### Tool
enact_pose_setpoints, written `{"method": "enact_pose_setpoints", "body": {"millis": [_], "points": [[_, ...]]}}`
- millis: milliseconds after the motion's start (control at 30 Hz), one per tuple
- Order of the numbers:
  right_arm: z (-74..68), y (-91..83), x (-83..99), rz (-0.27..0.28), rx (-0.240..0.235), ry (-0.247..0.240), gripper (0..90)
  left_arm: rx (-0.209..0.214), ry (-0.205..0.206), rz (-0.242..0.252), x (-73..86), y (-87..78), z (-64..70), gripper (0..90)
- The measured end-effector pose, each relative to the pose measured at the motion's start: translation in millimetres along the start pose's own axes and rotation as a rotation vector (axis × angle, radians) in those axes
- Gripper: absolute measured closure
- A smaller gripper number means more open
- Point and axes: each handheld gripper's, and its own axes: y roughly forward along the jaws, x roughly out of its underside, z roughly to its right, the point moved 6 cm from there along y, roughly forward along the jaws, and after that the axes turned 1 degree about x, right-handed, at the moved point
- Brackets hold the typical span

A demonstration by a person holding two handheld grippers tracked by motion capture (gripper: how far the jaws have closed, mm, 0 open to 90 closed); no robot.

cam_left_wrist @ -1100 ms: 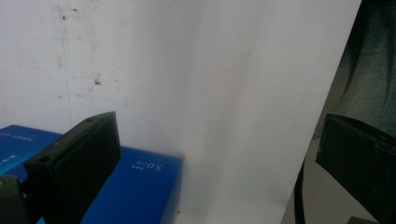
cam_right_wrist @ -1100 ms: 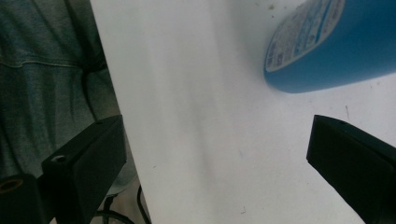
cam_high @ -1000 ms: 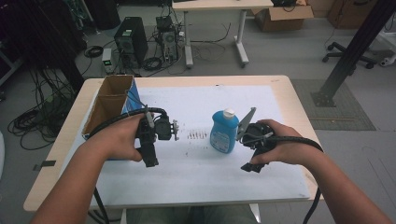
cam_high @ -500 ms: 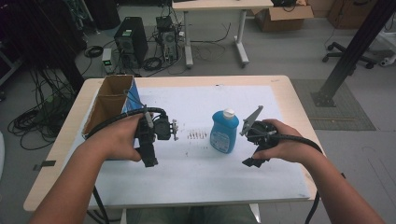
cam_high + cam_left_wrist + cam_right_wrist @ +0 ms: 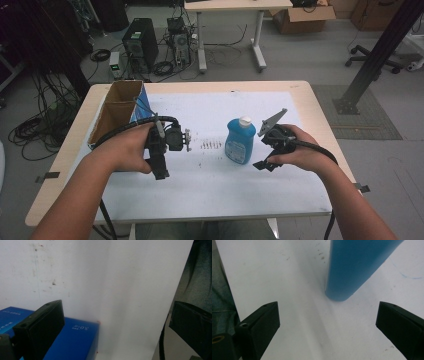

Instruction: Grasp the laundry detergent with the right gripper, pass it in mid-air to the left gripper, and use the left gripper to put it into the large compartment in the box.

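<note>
High view has the blue bottle [image 5: 240,141] standing upright mid-table, untouched. Just to its right the right gripper [image 5: 264,148] sits with jaws spread wide and nothing between them, the bottle's base ahead of it. Left of the bottle, the left gripper [image 5: 186,140] is spread and empty too, the cardboard box [image 5: 119,111] beyond it. Grasping looks not yet started.

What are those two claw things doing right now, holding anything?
Left gripper: open, holding nothing.
Right gripper: open, empty, facing the blue bottle.
</note>
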Motion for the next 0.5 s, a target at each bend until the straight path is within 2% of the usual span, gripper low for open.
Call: {"method": "enact_pose_setpoints", "body": {"millis": [300, 500], "points": [[5.2, 4.5, -1.8, 0.084, -0.002, 0.022, 5.0, 0.001, 0.001, -0.002, 0.8, 2.5, -0.1, 0.2], [5.1, 10.1, -3.0, 0.113, 0.009, 0.022, 4.3, 0.004, 0.005, -0.002, 0.5, 2.8, 0.3, 0.2]]}}
